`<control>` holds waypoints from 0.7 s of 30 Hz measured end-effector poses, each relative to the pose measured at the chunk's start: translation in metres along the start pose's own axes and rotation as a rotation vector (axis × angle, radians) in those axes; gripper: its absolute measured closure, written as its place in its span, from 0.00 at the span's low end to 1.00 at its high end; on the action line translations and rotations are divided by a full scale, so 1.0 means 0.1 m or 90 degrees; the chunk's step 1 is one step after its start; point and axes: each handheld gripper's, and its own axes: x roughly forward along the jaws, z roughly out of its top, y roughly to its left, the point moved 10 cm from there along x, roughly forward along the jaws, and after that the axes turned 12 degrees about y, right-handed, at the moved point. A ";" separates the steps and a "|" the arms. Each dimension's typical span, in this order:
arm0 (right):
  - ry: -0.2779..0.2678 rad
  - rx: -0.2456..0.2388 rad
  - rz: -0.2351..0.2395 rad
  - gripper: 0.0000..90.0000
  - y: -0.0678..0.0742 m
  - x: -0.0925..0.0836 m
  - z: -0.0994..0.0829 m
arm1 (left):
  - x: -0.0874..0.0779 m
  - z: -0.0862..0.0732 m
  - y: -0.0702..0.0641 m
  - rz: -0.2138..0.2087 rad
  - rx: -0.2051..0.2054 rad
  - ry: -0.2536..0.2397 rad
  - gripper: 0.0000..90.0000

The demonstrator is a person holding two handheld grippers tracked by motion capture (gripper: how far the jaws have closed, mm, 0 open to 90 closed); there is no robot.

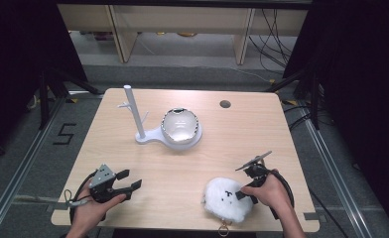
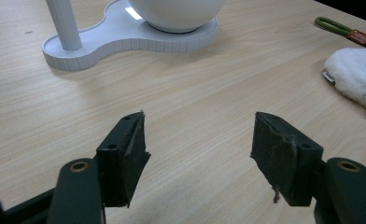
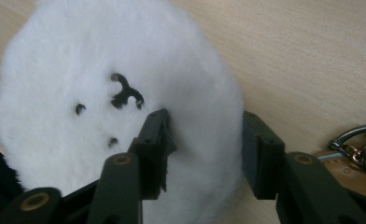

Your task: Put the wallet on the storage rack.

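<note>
- Grippers first: my right gripper (image 1: pixel 245 191) sits at the near right of the table (image 1: pixel 262 129), tipped down onto the white furry pouch (image 1: pixel 226 199). In the right gripper view its jaws straddle one edge of the pouch (image 3: pixel 125 116), half-narrowed, with fur bulging between the pads. I judge they are gathering it, not yet squeezing hard.
- The pouch lies flat near the table's front edge, its little stitched face up, a metal clasp (image 3: pixel 358 140) and strap trailing beside it. Grabbing at the rim makes sense to me: the plush body is too fat to span, while the edge gives something to pinch.
- My left gripper (image 1: pixel 128 184) rests at the near left, jaws wide, nothing between them, well apart from the pouch. I read it as waiting in reserve.
- Farther back stands a white stand (image 1: pixel 153 136) with a branched post (image 1: pixel 133 111), a shiny bowl (image 1: pixel 180 125) seated on its base. The branches look meant for hanging, so the clasp probably belongs there.
</note>
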 end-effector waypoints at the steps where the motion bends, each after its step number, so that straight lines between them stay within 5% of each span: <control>1: 0.019 0.027 0.005 0.69 0.04 -0.01 -0.02 | 0.00 0.00 0.00 0.002 0.000 0.000 0.38; 8: 0.017 0.018 -0.005 0.86 0.05 -0.06 -0.06 | 0.02 -0.02 -0.01 -0.001 0.000 0.003 0.38; 12: -0.028 -0.020 -0.006 0.89 0.06 -0.08 -0.05 | 0.02 -0.02 -0.01 -0.001 -0.002 0.003 0.38; 18: -0.083 -0.021 0.007 0.91 0.18 -0.20 -0.05 | 0.00 0.01 0.01 0.011 -0.002 -0.015 0.40; 21: -0.125 -0.047 0.025 0.92 0.28 -0.32 -0.02 | -0.02 0.04 0.03 0.018 -0.005 -0.028 0.40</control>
